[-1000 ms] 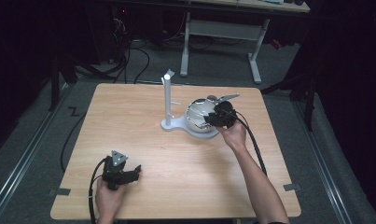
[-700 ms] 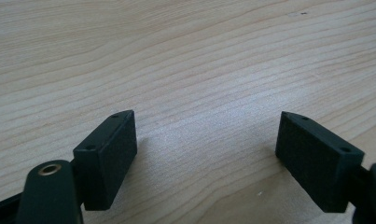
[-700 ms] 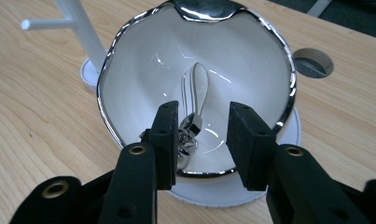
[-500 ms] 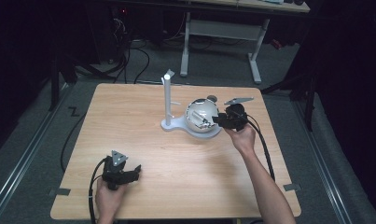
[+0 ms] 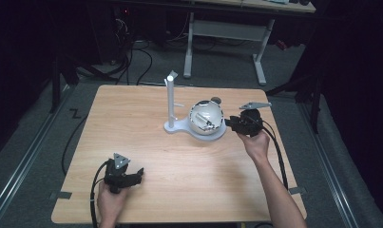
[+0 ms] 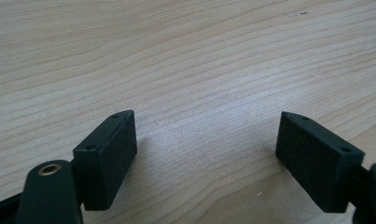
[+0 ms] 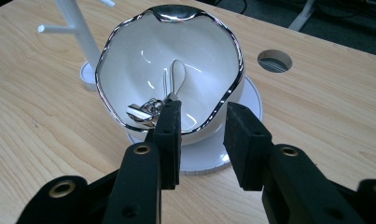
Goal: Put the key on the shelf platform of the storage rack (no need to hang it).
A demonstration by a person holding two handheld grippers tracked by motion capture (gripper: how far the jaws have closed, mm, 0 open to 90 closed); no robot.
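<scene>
Wooden table (image 5: 146,142); round cable hole (image 7: 275,60) near far edge

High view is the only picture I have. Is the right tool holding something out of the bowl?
Observer: No. In the right gripper view the right tool has a gap between its jaws with nothing in it. The jaws have just been closing.
Operator: What lies inside?
Observer: Small shiny metal pieces lie at the bottom of the bowl. I cannot tell what they are.
Operator: And on the other side?
Observer: The left tool is wide open, with only the wooden table between its jaws.
</scene>
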